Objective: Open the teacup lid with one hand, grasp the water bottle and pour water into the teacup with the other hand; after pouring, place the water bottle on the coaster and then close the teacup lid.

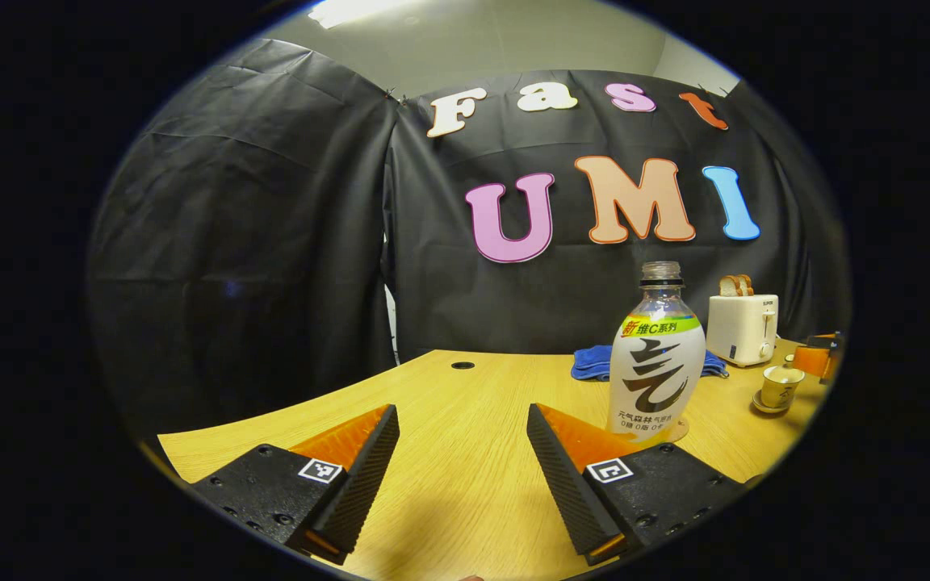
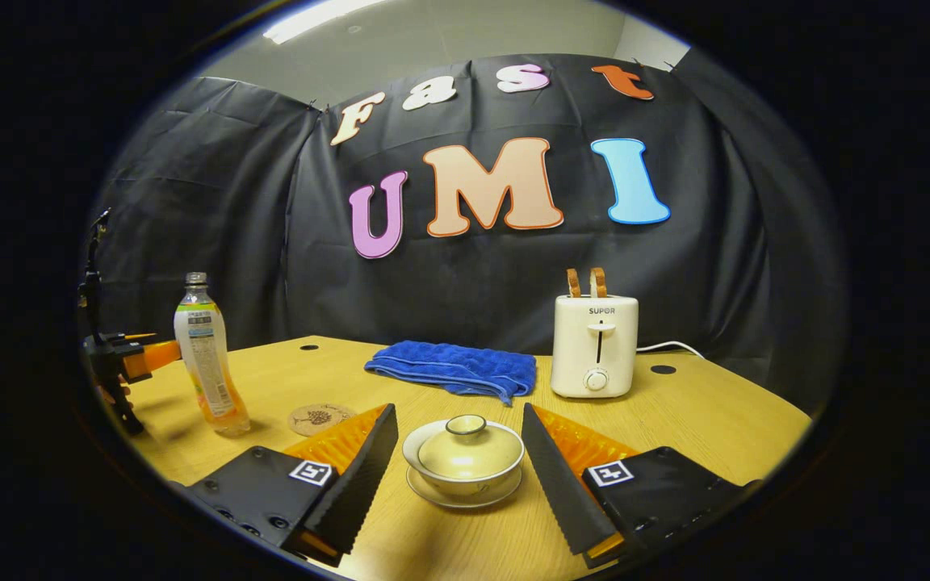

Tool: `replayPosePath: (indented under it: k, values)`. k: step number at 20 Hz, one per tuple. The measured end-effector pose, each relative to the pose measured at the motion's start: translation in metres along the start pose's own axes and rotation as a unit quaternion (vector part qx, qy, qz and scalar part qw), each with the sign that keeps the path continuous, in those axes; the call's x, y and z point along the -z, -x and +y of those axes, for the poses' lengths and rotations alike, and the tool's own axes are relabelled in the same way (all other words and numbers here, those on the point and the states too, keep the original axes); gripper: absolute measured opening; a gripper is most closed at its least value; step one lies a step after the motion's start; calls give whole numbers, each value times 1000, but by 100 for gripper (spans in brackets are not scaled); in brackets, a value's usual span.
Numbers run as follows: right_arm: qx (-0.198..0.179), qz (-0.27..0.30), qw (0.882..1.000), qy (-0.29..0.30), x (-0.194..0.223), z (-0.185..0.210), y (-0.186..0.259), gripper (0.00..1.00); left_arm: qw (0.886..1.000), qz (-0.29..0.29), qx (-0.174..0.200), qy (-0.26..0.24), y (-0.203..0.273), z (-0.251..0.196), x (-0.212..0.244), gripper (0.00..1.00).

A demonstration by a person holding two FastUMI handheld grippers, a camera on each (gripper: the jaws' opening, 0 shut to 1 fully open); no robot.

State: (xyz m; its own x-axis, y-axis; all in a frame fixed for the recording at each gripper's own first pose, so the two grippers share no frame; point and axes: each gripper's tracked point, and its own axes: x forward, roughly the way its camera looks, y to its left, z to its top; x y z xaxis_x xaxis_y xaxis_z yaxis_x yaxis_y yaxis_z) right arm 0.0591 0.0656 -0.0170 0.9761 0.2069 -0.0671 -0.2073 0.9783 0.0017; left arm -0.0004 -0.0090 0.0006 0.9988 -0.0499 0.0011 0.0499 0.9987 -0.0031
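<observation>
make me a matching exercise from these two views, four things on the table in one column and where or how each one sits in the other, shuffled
Things
1. clear plastic water bottle
2. cream ceramic teacup lid
3. blue folded towel
4. round cork coaster

Place or state
A. lying bare on the table, right of the bottle in the right gripper view
B. resting closed on the cup
C. standing upright, uncapped
D. left of the white toaster in the right gripper view

Pairs: 1-C, 2-B, 3-D, 4-A

Coaster (image 1: 669, 436) mostly hid behind bottle (image 1: 655, 355); cord (image 2: 669, 346) end hid behind toaster (image 2: 595, 344).
</observation>
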Motion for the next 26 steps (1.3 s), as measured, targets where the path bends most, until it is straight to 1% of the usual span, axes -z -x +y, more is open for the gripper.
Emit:
replayPosePath:
  k: [2,3,7,8,9,12,13,14,15,16,17,20,21,22,26]
  values:
    - [-4,15,1000,0,5,3,-8,94,1000,0,0,0,0,0,0,93]
    - [-3,24,1000,0,6,4,-11,97,1000,0,0,0,-1,0,0,93]
    - [4,48,999,1,14,1,-25,80,1000,0,1,0,-1,0,0,93]
    - [10,52,999,1,13,0,-25,79,1000,0,2,0,0,-1,1,93]
    - [16,48,999,1,13,-3,-28,70,1000,0,2,1,-1,-1,0,93]
    - [20,52,998,-1,16,-2,-35,44,1000,0,3,1,-1,-1,1,93]
    - [19,50,999,0,14,-4,-31,33,1000,0,3,1,-1,-1,0,93]
    - [18,49,999,2,13,-3,-30,36,1000,0,3,1,-1,-1,1,93]
    - [16,49,999,1,13,-2,-29,34,1000,0,3,0,-1,-1,1,93]
    - [13,50,999,-1,14,-1,-29,36,1000,0,3,1,-1,-1,1,93]
    - [10,50,999,-3,13,-1,-29,34,1000,0,3,0,-1,-1,1,93]
    - [6,44,999,2,11,1,-28,34,1000,0,3,1,-1,-1,1,93]
    - [4,39,999,2,10,1,-27,33,1000,0,3,1,-1,-1,1,93]
    - [1,33,999,1,8,2,-26,36,1000,0,3,1,-1,-1,1,93]
    - [10,-1,1000,0,-3,-2,-19,33,1000,0,3,1,-1,-1,1,93]
